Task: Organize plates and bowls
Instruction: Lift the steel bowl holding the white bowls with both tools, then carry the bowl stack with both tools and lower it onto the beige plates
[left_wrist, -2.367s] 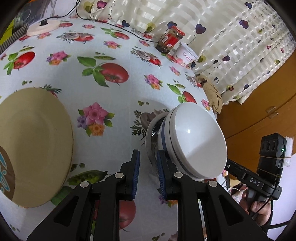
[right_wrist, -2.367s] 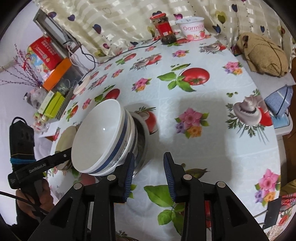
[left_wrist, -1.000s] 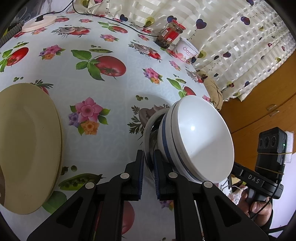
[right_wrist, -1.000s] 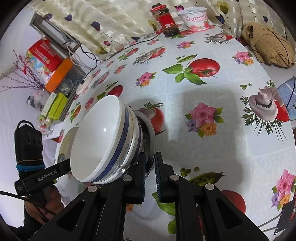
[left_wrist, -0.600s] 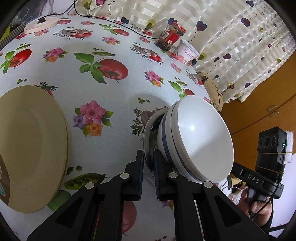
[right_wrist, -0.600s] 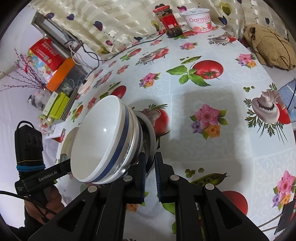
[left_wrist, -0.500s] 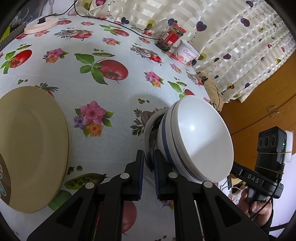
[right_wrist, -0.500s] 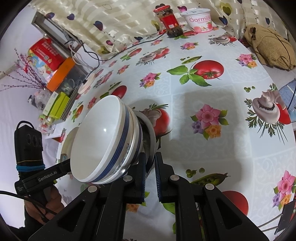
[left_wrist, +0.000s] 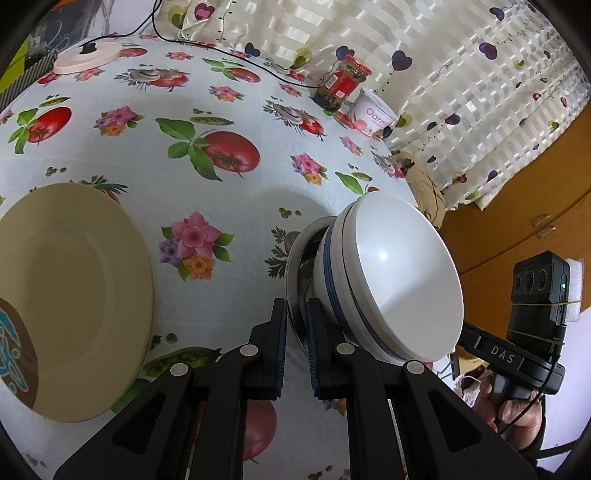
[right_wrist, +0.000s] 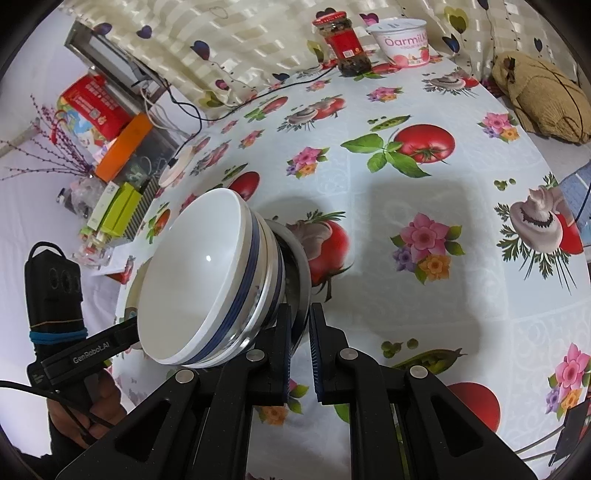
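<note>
Bowls (left_wrist: 388, 280), stacked in a steel dish (left_wrist: 295, 266), now hang off the worktop's (left_wrist: 221, 206) right edge, both tongs (left_wrist: 295, 325) (right_wrist: 300, 332) newly clamped on the dish's rim, ready to carry.

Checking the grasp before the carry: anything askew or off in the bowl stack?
Nothing spilled or damaged. The white bowls sit nested in a metal dish, and both the left gripper and right gripper pinch only that dish's thin rim, from opposite sides. The stack looks steeply tilted in both views, though fisheye distortion may exaggerate it.
</note>
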